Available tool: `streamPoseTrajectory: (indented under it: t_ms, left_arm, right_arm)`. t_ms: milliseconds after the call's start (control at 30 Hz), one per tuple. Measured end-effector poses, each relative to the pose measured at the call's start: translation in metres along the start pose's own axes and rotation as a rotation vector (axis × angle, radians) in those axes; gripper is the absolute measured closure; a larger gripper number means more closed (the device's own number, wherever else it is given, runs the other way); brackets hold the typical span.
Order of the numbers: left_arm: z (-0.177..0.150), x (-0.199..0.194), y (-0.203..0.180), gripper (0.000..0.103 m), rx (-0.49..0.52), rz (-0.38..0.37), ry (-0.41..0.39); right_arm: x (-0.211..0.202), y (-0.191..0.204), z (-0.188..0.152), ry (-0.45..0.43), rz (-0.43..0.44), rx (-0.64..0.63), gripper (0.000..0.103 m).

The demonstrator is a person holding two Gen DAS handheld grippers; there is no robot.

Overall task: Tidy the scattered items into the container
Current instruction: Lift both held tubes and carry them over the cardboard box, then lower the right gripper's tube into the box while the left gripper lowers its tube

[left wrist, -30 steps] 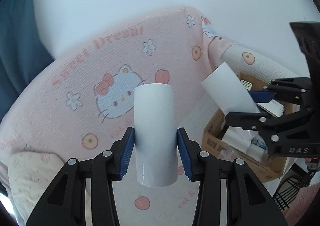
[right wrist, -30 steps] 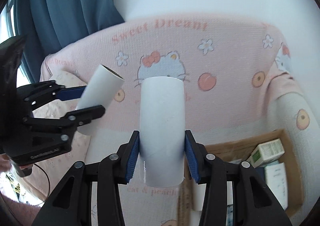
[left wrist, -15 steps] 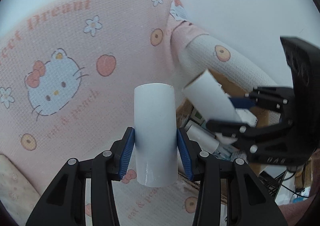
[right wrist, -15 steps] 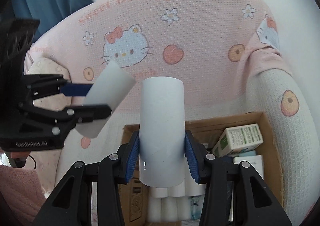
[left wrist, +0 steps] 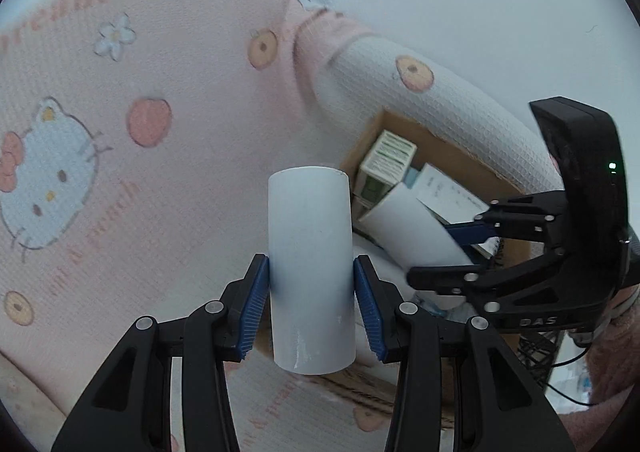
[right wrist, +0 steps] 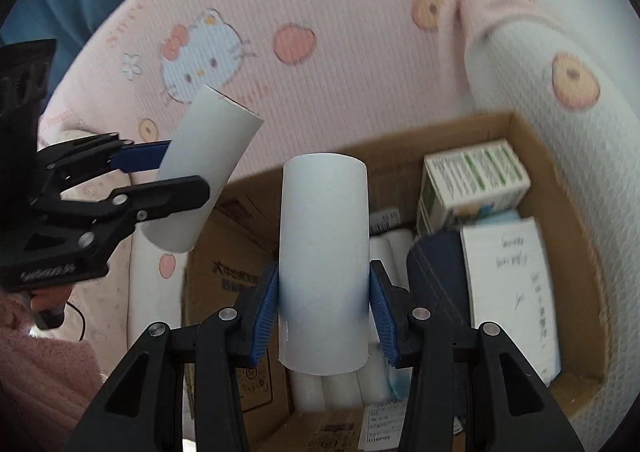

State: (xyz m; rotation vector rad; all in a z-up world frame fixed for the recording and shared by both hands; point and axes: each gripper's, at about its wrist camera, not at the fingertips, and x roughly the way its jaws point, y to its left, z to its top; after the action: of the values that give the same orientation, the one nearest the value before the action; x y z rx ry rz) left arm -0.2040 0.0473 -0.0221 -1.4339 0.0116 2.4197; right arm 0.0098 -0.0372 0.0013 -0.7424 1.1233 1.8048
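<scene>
We hold two white tubes: left gripper [left wrist: 311, 302] clamped on the left tube [left wrist: 310, 268], right gripper [right wrist: 323, 310] clamped on the right tube [right wrist: 323, 264]. In the right wrist view the cardboard box [right wrist: 558, 188] fills the lower right of frame, already crowded with rolls and a green carton [right wrist: 474, 180]. Risks, as we judge them: the tubes colliding over the opening, or a tube landing on the carton and rolling out.

black gripper [left wrist: 312, 308], blue pads [left wrist: 252, 312], silver screws
</scene>
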Motion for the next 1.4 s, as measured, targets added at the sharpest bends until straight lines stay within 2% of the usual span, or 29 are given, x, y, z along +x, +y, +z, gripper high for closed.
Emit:
streamPoseTrajectory:
  t_ms: [133, 300, 467, 633, 733, 800, 933, 1033, 1133, 1200, 1400]
  left_arm:
    - [0.000, 0.023, 0.001, 0.056, -0.108, -0.111, 0.112]
    - [-0.002, 0.049, 0.003, 0.056, -0.201, -0.171, 0.213]
    - [0.000, 0.061, 0.005, 0.056, -0.223, -0.124, 0.235]
    - [-0.007, 0.080, 0.002, 0.056, -0.297, -0.117, 0.311]
    - [-0.006, 0.083, -0.001, 0.056, -0.312, -0.060, 0.314]
    - [-0.005, 0.085, 0.001, 0.056, -0.349, -0.068, 0.304]
    - [-0.004, 0.086, -0.002, 0.056, -0.405, -0.014, 0.304]
    - [-0.004, 0.093, 0.001, 0.056, -0.488, 0.020, 0.349]
    - [-0.001, 0.098, 0.010, 0.056, -0.601, -0.032, 0.366]
    - [-0.002, 0.099, 0.015, 0.056, -0.655, -0.031, 0.384]
    - [-0.004, 0.106, 0.002, 0.056, -0.679, 0.016, 0.375]
  right_arm:
    - [0.014, -0.012, -0.005, 0.055, -0.009, 0.050, 0.062]
    - [0.023, -0.013, -0.012, 0.109, -0.039, 0.021, 0.062]
    - [0.026, -0.015, -0.015, 0.122, -0.054, 0.002, 0.062]
    - [0.024, -0.021, -0.014, 0.133, -0.097, 0.009, 0.062]
    - [0.020, -0.024, -0.015, 0.133, -0.104, 0.020, 0.062]
    - [0.020, -0.027, -0.014, 0.131, -0.106, 0.034, 0.062]
    - [0.020, -0.029, -0.014, 0.138, -0.112, 0.041, 0.062]
    - [0.016, -0.031, -0.012, 0.131, -0.127, 0.042, 0.062]
    - [0.010, -0.034, -0.009, 0.122, -0.140, 0.048, 0.062]
    - [0.008, -0.033, -0.007, 0.123, -0.149, 0.041, 0.062]
    - [0.006, -0.033, -0.001, 0.127, -0.189, 0.017, 0.062]
